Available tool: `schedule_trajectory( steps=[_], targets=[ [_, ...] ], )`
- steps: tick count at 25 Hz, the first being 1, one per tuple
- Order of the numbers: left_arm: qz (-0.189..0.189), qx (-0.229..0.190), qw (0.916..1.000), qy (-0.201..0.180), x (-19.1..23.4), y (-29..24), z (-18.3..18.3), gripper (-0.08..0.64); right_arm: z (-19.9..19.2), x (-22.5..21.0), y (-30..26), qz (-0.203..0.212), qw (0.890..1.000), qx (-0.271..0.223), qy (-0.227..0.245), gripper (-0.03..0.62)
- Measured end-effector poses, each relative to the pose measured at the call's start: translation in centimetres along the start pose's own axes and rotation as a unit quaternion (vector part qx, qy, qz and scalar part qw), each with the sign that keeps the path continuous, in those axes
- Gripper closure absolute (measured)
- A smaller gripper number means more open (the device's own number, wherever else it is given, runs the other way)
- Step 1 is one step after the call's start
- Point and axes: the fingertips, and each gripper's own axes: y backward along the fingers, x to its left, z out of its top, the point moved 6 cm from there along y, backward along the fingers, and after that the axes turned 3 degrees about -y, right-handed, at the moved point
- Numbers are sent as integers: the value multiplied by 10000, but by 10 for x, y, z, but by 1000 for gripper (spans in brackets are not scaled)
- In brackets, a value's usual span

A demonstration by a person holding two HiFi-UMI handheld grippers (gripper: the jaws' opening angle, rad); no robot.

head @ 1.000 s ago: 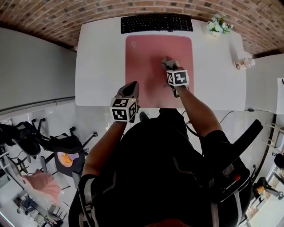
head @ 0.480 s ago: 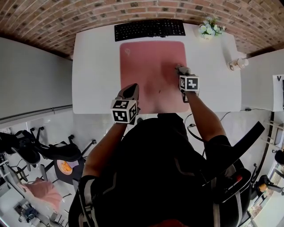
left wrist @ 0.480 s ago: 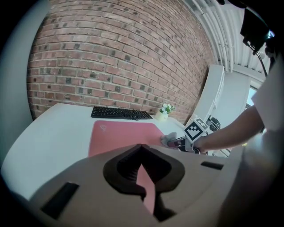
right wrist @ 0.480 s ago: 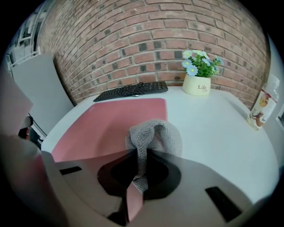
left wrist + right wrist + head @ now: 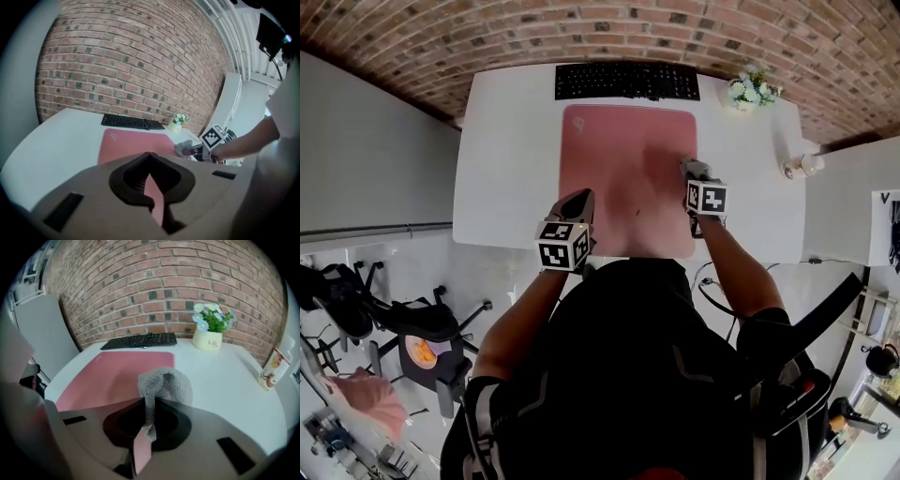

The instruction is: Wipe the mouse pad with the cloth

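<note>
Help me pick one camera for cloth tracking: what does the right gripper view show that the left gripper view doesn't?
Only the right gripper view: the bottle at far right, and the grey cloth seen clamped between the shut jaws of the right gripper. Only the left gripper view: the left gripper, shut and empty, the right gripper's marker cube and the person's forearm. Both: the pink mouse pad, keyboard, flower pot, brick wall and the cloth itself.

Desk bare left of mouse pad; keyboard behind, flowerpot and bottle right
</note>
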Motion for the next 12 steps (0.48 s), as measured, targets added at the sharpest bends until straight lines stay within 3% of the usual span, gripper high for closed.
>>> schedule_trajectory(
  steps=[3,7,12],
  targets=[
    [192,-47,9997,169,8,4,0,558,26,51,-6,616,9973,-124,387,561],
    [501,6,9981,363,18,16,-9,558,50,136,-27,1500,9850,-115,849,561],
    [916,118,9939,605,32,36,-22,558,58,222,-63,2132,9696,145,1195,561]
  ],
)
